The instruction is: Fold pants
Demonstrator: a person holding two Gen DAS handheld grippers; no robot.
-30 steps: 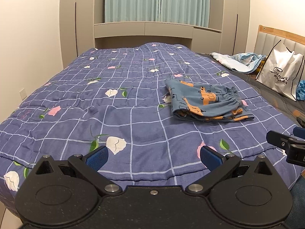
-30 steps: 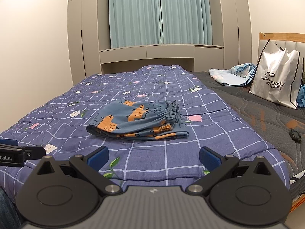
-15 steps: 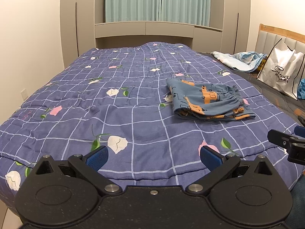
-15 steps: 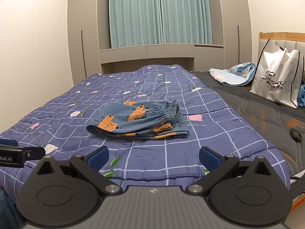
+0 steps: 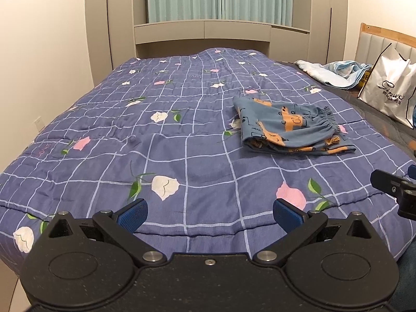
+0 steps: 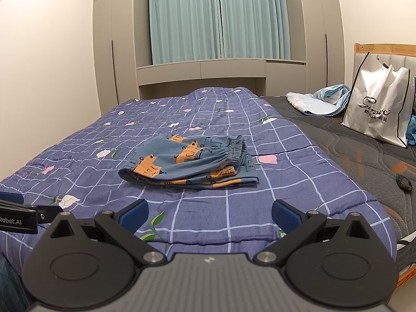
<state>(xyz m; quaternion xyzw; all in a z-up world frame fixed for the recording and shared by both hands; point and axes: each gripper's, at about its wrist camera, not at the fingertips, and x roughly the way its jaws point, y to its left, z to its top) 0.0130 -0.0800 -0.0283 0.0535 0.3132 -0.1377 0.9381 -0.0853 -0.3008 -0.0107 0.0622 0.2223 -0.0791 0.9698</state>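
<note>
I'm looking across the bed [image 5: 104,135], covered by a purple checked quilt [image 6: 234,208] with flower print, dark mattress showing bare on the right side. A white shopping bag [image 6: 377,111] and a crumpled light-blue cloth [image 6: 319,98] are sitting far right near the headboard, well apart from the work. The pants [image 6: 187,163] are lying on the quilt around mid-bed, right of centre from my left camera, dead ahead from my right one. They're reading as already folded: blue fabric with orange print stacked in layers, elastic waistband [image 6: 238,148] gathered on top toward the right, lower layers peeking out along the near edge. I'm judging them light, thin and floppy, no stiffness, so any lift is going to let the layers sag and slide apart. The quilt underneath is soft too, so pinching low is risking grabbing bedding along with the cloth. If another fold or a tidy-up is needed, I'm favouring the waistband end for one gripper, since the elastic is giving a thicker bite, and the folded left edge [image 6: 124,175] for the other, taking all layers at once. My left gripper [image 5: 209,212] is hanging spread wide and empty over the near edge of the bed; my right gripper [image 6: 209,212] is the same, wide apart, holding nothing, well short of the pants.
</note>
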